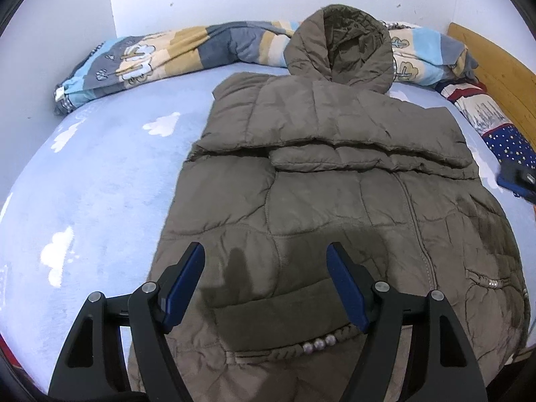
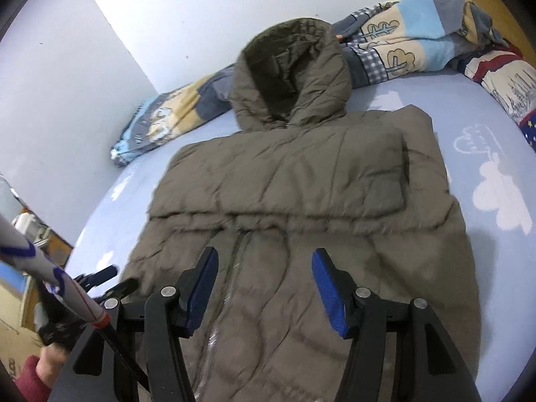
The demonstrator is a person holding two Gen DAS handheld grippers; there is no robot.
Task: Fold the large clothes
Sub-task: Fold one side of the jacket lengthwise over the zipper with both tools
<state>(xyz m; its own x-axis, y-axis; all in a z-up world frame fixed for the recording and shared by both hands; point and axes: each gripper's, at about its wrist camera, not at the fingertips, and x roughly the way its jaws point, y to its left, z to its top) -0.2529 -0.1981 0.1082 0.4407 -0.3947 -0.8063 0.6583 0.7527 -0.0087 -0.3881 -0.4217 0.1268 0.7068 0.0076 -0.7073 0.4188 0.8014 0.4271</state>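
Note:
An olive-brown quilted hooded coat (image 1: 335, 181) lies flat on the light blue bed sheet (image 1: 100, 167), hood (image 1: 341, 43) toward the wall. Both sleeves are folded across the chest. It also shows in the right wrist view (image 2: 301, 181). My left gripper (image 1: 266, 261) is open and empty, held above the coat's lower hem near a beaded pocket trim (image 1: 318, 345). My right gripper (image 2: 264, 264) is open and empty above the coat's lower middle, by the zipper (image 2: 234, 268). The right gripper's edge shows in the left wrist view (image 1: 517, 181).
A rolled striped blanket (image 1: 167, 53) lies along the wall behind the coat. Patterned pillows (image 1: 492, 120) sit at the right by a wooden headboard (image 1: 495, 63). In the right wrist view the left hand tool and a sleeve (image 2: 67, 288) are at the lower left, at the bed's edge.

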